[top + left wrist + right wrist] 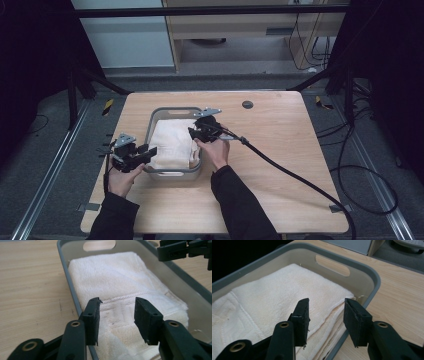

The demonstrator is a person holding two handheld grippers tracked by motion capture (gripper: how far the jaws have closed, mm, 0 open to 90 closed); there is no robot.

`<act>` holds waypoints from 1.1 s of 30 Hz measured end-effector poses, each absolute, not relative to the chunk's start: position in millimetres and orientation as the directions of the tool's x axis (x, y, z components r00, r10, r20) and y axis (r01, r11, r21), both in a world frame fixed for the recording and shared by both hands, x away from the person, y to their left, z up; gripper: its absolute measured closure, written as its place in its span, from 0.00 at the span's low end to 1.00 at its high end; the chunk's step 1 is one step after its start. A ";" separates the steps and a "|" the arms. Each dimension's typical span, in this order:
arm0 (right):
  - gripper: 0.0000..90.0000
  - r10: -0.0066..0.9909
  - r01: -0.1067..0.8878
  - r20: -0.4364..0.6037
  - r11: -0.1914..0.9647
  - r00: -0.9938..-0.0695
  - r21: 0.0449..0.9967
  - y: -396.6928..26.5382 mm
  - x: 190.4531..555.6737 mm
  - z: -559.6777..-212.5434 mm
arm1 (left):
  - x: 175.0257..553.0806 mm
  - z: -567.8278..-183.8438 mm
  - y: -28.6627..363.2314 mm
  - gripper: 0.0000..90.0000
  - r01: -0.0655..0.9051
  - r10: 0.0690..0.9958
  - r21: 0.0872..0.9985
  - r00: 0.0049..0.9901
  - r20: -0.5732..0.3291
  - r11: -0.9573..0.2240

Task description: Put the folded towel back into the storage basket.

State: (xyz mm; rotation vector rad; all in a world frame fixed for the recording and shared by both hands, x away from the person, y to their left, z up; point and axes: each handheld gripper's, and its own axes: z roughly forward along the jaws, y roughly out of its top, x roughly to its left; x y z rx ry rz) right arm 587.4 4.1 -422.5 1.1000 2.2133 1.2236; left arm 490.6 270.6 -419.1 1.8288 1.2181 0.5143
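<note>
With the folded towel [172, 144] lying in the gray bin [170, 111] and both the left tool [149, 150] and right tool [192, 132] parted and empty, a careless withdrawal could snag and rumple it.

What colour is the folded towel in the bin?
Cream-white; the towel shows best in the left gripper view.

Looks like lab/recording rig: black frame bars [210, 10] overhead, floor rails [47, 175], loose cables [367, 175] on grey carpet, hazard tape [107, 106], lone wooden table [280, 150].
</note>
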 end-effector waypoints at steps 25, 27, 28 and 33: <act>0.30 0.832 0.404 0.082 0.179 -0.549 0.897 -122.0 526.5 -383.4 | 458.7 -409.3 282.4 0.33 0.447 0.885 0.878 0.462 -0.063 -0.171; 0.30 0.836 0.403 0.085 0.170 -0.543 0.899 -133.6 520.1 -386.3 | 456.6 -412.0 285.3 0.32 0.451 0.887 0.876 0.458 -0.062 -0.172; 0.29 0.838 0.404 0.087 0.167 -0.539 0.899 -139.2 517.2 -388.0 | 455.8 -413.1 287.0 0.32 0.452 0.890 0.876 0.453 -0.061 -0.170; 0.27 0.842 0.405 0.094 0.155 -0.531 0.901 -164.8 503.9 -398.6 | 452.3 -418.9 295.7 0.31 0.455 0.900 0.877 0.432 -0.064 -0.156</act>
